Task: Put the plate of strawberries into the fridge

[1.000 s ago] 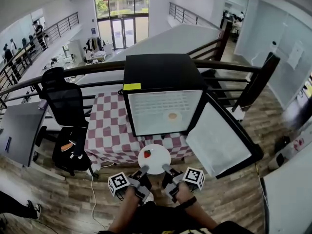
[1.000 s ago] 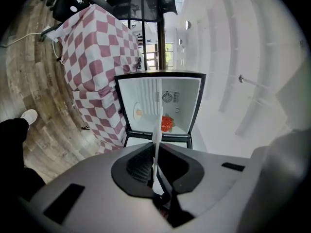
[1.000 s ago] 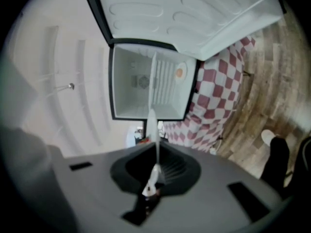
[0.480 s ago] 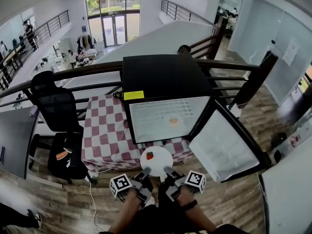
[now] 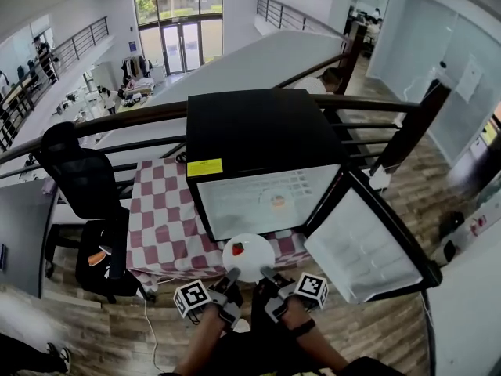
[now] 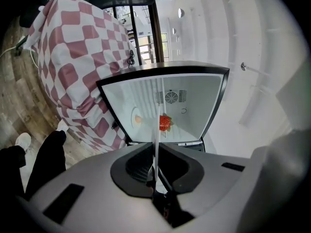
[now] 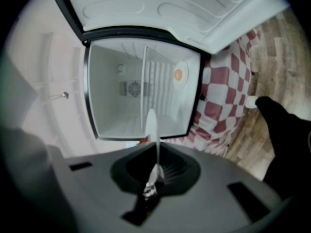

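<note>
Two-handed carry, brought closer over the last second: now holding the plate (image 5: 252, 258) right at the lower front edge of the fridge (image 5: 258, 128), instead of well short of it as a second ago. Pinched by the near rim with the left gripper (image 5: 232, 274) and the right gripper (image 5: 267, 272), each pair of jaws clamped on the thin white edge, seen end-on in both gripper views. Carrying one strawberry (image 5: 237, 248) on the plate's left part. Not yet inside. Good for the task: approach nearly done, by the look of it; left to do, sliding in level and letting go.

Already taken up further back inside by a small dish (image 5: 277, 203) with something orange. Swung wide to the right, the door (image 5: 364, 245), clear of the path. Draped below the fridge, a red-and-white checked cloth (image 5: 160, 218); parked well apart on the left, a black chair (image 5: 78, 178). Nothing seen between plate and opening. Worth watching: the lower frame, and the strawberry rolling if tipped.
</note>
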A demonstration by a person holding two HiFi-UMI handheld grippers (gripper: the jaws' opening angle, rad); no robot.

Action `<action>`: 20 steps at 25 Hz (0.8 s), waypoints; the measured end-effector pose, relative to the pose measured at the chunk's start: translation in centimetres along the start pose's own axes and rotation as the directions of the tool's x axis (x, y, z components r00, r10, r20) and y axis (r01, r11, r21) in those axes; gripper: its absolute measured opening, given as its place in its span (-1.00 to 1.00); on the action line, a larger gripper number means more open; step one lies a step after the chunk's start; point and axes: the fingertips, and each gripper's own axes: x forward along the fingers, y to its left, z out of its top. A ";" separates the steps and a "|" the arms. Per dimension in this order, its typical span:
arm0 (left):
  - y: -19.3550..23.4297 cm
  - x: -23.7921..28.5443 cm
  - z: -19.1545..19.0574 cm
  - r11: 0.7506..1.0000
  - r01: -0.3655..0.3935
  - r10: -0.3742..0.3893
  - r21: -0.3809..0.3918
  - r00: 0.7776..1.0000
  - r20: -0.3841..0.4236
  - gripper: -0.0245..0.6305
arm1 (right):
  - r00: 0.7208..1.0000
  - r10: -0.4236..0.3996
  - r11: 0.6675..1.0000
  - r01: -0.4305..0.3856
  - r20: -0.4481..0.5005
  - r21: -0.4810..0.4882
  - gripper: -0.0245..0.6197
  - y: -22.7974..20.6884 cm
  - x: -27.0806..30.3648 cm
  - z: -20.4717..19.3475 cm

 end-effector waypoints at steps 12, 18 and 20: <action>1.0 5.0 1.6 1.000 -0.010 0.010 0.024 0.999 -0.031 -0.80 | 1.000 -0.006 1.000 0.006 0.010 -0.007 -0.83 -0.9 2.5 4.3; 2.9 6.9 2.8 0.999 -0.026 0.027 0.047 0.999 -0.022 -0.80 | 1.000 -0.029 0.999 0.029 0.004 -0.026 -0.84 -2.0 4.4 5.9; 3.6 7.4 3.2 0.998 -0.036 0.037 0.058 0.999 -0.020 -0.80 | 1.000 -0.008 0.999 0.008 0.003 -0.043 -0.83 -2.6 5.3 6.6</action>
